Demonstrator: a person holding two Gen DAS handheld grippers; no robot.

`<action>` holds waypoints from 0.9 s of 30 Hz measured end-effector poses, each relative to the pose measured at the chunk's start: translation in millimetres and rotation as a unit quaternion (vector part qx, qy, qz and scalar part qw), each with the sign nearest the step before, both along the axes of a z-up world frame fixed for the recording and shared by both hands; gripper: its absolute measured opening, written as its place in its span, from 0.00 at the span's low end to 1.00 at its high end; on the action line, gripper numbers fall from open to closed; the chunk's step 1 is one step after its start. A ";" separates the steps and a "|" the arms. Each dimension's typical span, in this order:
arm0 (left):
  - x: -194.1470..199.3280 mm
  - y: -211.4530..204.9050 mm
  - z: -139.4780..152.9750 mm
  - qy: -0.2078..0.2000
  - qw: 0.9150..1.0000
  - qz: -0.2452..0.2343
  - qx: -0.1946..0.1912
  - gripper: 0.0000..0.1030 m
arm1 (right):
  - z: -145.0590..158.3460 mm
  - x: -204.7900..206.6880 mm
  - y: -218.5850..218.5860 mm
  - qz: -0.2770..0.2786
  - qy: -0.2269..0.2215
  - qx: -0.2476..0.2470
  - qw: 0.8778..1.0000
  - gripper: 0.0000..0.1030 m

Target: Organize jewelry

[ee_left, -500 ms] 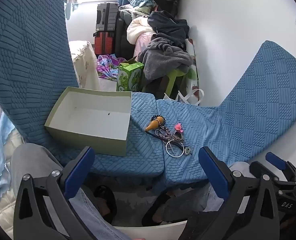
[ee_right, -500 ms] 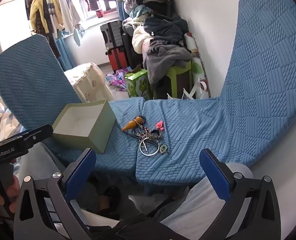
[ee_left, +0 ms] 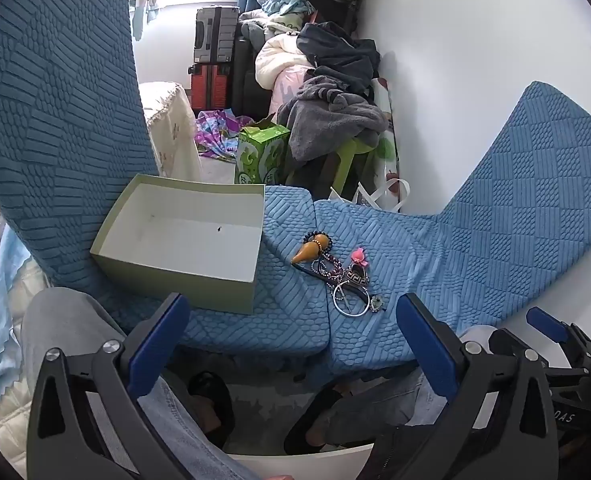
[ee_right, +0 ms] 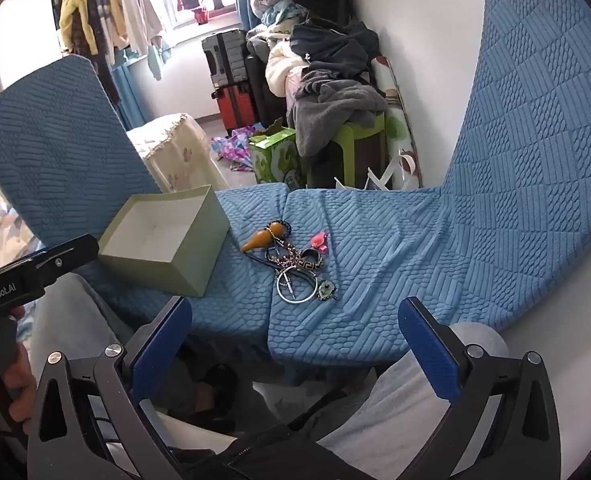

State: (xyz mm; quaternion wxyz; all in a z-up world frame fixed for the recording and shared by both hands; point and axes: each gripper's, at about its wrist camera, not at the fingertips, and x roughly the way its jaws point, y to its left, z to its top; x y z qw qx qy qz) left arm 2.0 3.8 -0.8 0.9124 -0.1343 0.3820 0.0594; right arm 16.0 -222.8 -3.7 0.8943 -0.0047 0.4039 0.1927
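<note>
Barely anything moved since half a second back, both views nearly same, jewelry pile sits maybe a touch closer. Left gripper jaws spread wide, blue pads holding nothing, touching nothing. Right gripper same deal, wide open, nothing between pads. Tangled jewelry pile of beads, silver ring, orange gourd pendant lies on blue textured cushion just ahead of both tools, slightly right of left gripper's centre. Open pale green cardboard box ahead-left, near pile, not touching.
</note>
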 end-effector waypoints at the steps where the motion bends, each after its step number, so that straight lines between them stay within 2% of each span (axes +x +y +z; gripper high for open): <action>1: -1.1 0.0 -0.5 -0.001 1.000 0.000 0.001 1.00 | 1.3 0.0 -0.8 0.001 -0.001 0.000 1.000 1.00; 27: -9.5 3.5 -0.1 -0.010 1.000 0.006 0.027 1.00 | -7.8 -0.2 -0.1 0.009 0.003 -0.006 1.000 1.00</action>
